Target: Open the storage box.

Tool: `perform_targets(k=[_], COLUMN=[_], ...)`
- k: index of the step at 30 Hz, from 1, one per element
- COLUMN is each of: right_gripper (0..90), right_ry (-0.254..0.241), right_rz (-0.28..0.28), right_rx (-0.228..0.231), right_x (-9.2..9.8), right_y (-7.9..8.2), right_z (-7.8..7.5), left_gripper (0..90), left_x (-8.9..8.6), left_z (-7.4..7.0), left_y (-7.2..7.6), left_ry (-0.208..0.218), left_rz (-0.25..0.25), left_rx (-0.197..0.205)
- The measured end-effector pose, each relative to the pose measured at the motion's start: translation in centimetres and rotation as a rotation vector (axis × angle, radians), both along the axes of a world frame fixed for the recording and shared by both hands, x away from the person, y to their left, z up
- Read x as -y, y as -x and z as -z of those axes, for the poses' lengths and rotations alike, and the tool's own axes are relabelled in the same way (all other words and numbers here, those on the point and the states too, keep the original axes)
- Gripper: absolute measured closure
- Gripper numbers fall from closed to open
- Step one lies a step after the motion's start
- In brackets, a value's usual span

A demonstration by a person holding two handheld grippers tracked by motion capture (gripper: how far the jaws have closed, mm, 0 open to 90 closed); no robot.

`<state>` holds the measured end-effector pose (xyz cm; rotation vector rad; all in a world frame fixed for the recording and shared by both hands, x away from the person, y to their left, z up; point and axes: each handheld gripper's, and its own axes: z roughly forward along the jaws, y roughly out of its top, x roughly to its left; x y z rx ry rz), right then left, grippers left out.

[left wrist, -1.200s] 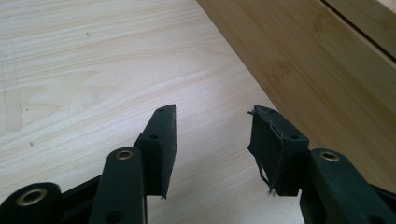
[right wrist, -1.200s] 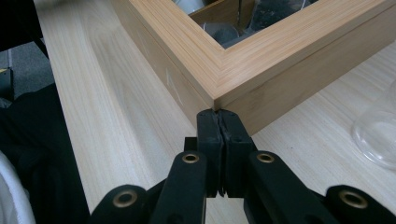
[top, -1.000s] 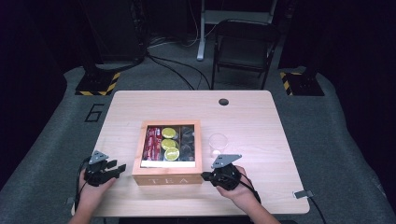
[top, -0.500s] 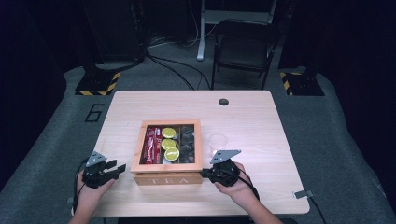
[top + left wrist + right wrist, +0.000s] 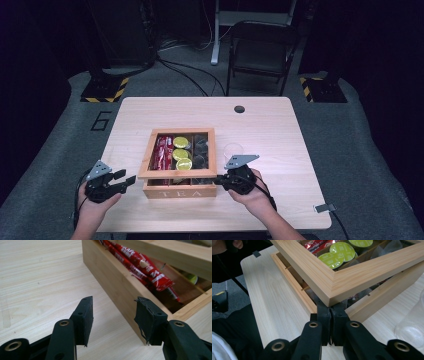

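Right gripper view: right tongs (image 5: 329, 315), pressed together under the lid (image 5: 342, 277) corner, should lift steadily while the parted, empty left tongs (image 5: 113, 315) brace the tea box (image 5: 112, 277).

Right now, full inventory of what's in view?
table: 1, light wood, centre, dark hole near far edge
tea box: 1, wood, near middle of table
lid: 1, wood frame, over the box, near edge raised
red sachets: several, red, box's left compartment
green pods: 3, lime green, middle compartment
dark packets: several, dark, right compartment
cup: 1, clear, right of box
chair: 1, dark, beyond table
left gripper: 1, black, left of box, jaws apart, empty
right gripper: 1, black, at the lid's near corner, jaws shut
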<state>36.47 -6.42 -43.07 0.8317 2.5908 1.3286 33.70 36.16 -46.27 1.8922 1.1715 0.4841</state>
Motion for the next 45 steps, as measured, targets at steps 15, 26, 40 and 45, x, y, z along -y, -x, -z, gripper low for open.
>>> perform_targets(k=[15,26,40,45], right_gripper=[87.9,87.7,87.3,85.3], right_ry=[-0.015,-0.010,-0.016,-0.023], right_rz=[0.007,0.009,0.002,0.001], right_rx=[0.015,0.013,0.013,0.026], right_x=[0.0,0.0,-0.1,-0.1], right_y=[-0.3,-0.3,-0.5,-0.7], right_z=[-1.2,-1.2,-1.4,-1.7], left_gripper=[45.3,43.8,45.2,46.1], left_x=[1.5,2.8,3.9,4.0], left_z=[-0.9,-2.0,-3.3,-3.8], left_y=[0.5,0.9,1.1,0.8], left_ry=[0.002,0.003,0.040,0.023], left_rz=[0.062,0.100,0.112,0.123], left_rx=[0.025,0.059,0.115,0.111])
